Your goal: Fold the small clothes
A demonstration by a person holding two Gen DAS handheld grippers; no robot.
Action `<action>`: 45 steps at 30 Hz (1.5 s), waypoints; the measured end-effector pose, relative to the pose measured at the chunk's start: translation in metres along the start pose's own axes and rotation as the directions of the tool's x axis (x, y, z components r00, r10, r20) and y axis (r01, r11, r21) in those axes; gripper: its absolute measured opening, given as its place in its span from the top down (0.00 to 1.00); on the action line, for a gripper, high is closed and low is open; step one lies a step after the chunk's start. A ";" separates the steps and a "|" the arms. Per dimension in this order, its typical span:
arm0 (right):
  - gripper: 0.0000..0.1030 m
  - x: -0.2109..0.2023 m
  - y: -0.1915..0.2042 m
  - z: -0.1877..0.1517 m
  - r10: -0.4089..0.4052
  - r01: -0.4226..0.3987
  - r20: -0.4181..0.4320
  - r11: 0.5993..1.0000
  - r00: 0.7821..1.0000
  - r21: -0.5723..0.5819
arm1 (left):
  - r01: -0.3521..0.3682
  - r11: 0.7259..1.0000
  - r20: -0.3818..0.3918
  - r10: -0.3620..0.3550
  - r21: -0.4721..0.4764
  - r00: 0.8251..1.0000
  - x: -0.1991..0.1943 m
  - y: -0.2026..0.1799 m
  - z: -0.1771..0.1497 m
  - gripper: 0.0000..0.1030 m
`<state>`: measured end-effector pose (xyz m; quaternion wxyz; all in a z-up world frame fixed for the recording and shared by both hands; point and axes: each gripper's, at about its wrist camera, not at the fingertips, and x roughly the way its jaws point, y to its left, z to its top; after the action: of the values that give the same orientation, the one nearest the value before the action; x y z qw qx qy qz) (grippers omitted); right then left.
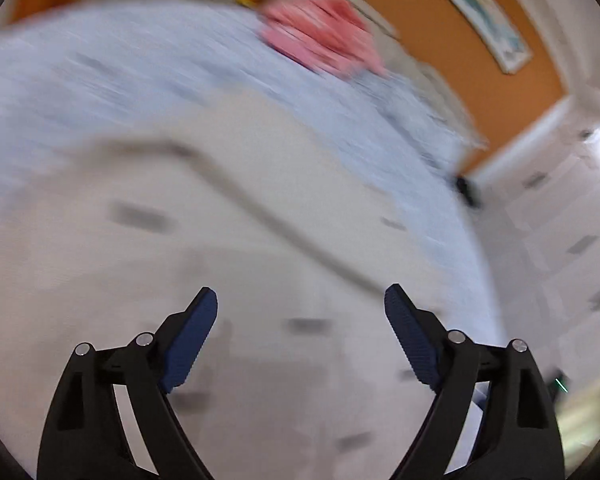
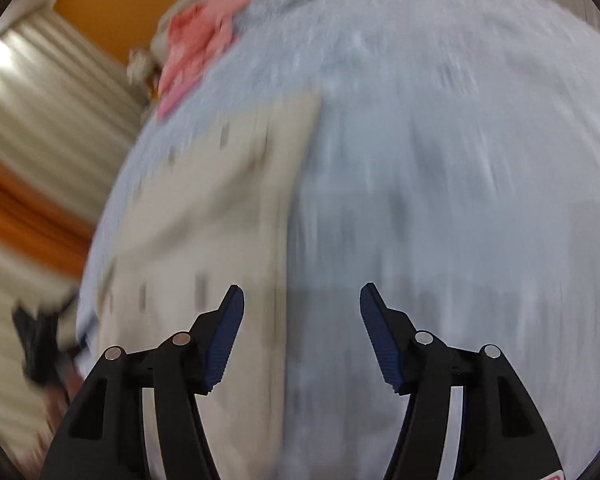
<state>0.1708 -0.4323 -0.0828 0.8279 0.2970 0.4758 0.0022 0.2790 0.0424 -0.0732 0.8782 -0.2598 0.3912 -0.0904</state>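
Across both wrist views a pale blue fuzzy bed cover (image 1: pixel 80 80) fills most of the frame, heavily smeared by motion blur. On it lies a cream garment with small dark marks (image 1: pixel 228 208), spread flat; in the left wrist view it occupies the centre and lower half, with a darker fold line or seam running diagonally from centre left to lower right. In the right wrist view the same cream garment (image 2: pixel 220 208) sits left of centre, its straight right edge bordering bare cover. A pink garment (image 1: pixel 324 36) lies crumpled at the top centre of the left view, well apart from the cream one; it shows at upper left in the right view (image 2: pixel 196 44).

Room: an orange wall (image 1: pixel 452 48) carries a framed picture (image 1: pixel 476 8) at upper right. White panelled surfaces fill the right edge of the left view. Pale pleated curtains (image 2: pixel 44 92) occupy the left side of the right view.

Left gripper (image 1: pixel 300 328): fingers wide apart, nothing between them, poised over the cream garment; contact cannot be judged. Right gripper (image 2: pixel 302 332): fingers apart, holding nothing, positioned over the garment's right edge and adjoining cover.
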 end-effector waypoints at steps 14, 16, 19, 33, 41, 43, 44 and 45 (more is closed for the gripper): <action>0.21 0.036 0.066 -0.118 0.098 -0.071 -0.157 0.983 0.983 0.169 | -0.124 0.907 -0.133 0.077 -0.401 0.988 -0.074 0.138 -0.047 0.14; 0.57 0.047 0.077 -0.119 0.052 -0.027 -0.154 0.987 0.987 0.157 | -0.122 0.899 -0.142 0.067 -0.421 0.988 -0.068 0.135 -0.047 0.21; 0.90 0.040 0.079 -0.120 0.064 -0.034 -0.125 0.972 0.990 0.232 | -0.126 0.859 -0.227 0.012 -0.496 0.974 -0.061 0.144 -0.043 0.93; 0.93 -0.161 0.045 -0.184 0.049 -0.062 0.081 0.982 0.996 0.176 | 0.098 0.883 -0.239 -0.229 -0.460 0.944 -0.225 0.106 -0.108 0.94; 0.93 -0.214 0.027 -0.289 0.082 -0.081 0.004 0.973 0.997 0.214 | 0.089 0.889 -0.272 -0.230 -0.450 0.934 -0.320 0.107 -0.181 0.94; 0.93 -0.236 0.029 -0.295 0.120 -0.124 0.032 0.965 0.992 0.230 | 0.116 0.873 -0.247 -0.258 -0.474 0.934 -0.340 0.101 -0.178 0.94; 0.93 -0.245 0.032 -0.290 0.145 -0.153 0.052 0.959 0.988 0.237 | 0.132 0.863 -0.230 -0.273 -0.488 0.934 -0.348 0.098 -0.175 0.94; 0.93 -0.253 0.036 -0.283 0.166 -0.181 0.079 0.955 0.983 0.237 | 0.154 0.851 -0.206 -0.290 -0.501 0.934 -0.355 0.094 -0.168 0.94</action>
<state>-0.1813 -0.3367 0.0291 0.7953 0.4368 0.4203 0.0079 -0.0896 0.1855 0.0106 0.7074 -0.4968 0.4861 -0.1283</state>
